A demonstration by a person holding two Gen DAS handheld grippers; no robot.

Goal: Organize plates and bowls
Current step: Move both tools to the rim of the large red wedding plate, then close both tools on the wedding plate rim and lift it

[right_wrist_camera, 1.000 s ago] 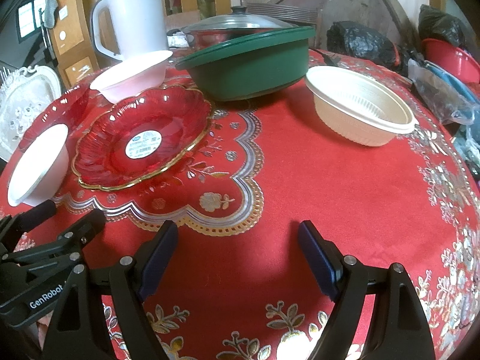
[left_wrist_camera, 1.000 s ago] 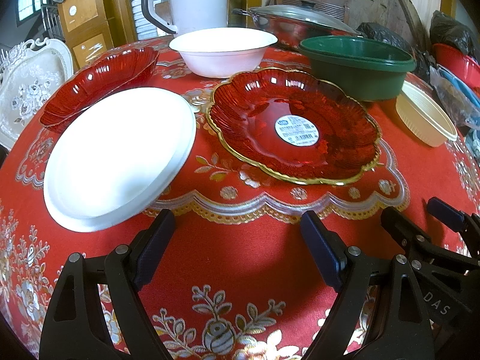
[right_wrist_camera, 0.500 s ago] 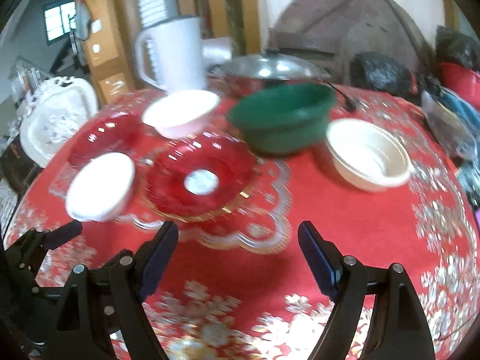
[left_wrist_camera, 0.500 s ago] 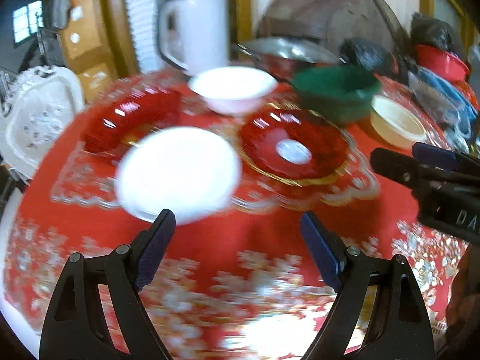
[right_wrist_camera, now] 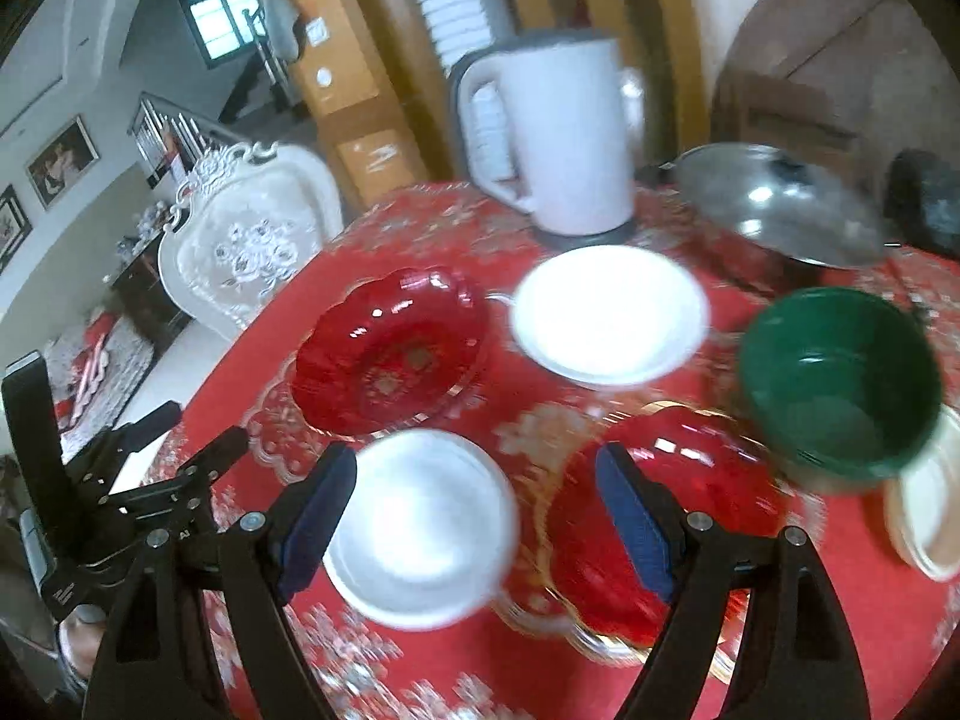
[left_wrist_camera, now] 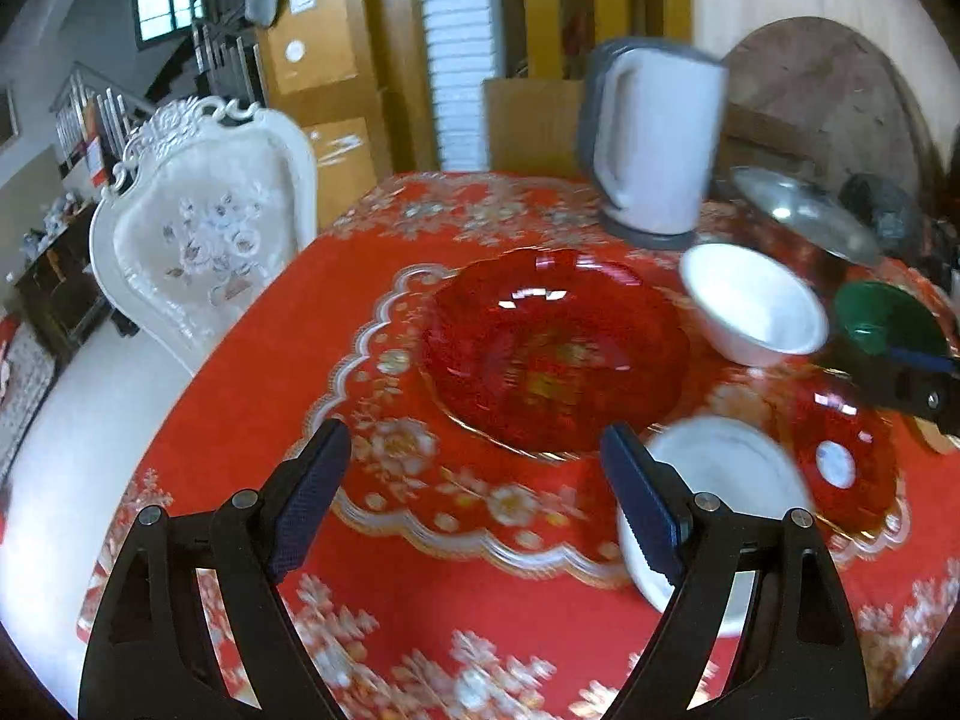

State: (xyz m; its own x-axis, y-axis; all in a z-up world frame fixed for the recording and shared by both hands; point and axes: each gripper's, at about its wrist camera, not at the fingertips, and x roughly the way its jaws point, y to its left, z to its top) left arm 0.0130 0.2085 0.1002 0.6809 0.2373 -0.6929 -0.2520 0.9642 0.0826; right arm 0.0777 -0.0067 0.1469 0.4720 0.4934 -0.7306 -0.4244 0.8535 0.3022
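While both spread empty, left hand-held gripper (left_wrist_camera: 474, 495) just before red plate (left_wrist_camera: 555, 348), right hand-held gripper (right_wrist_camera: 474, 513) over white plate (right_wrist_camera: 420, 525).

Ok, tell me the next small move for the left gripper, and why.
Probably ease the open left gripper forward and down toward the near rim of the scalloped red glass plate without a sticker. That plate lies straight ahead between the spread fingers, nothing is held, and the matching red glass plate with the white sticker lies to its right, so stacking seems plausible.
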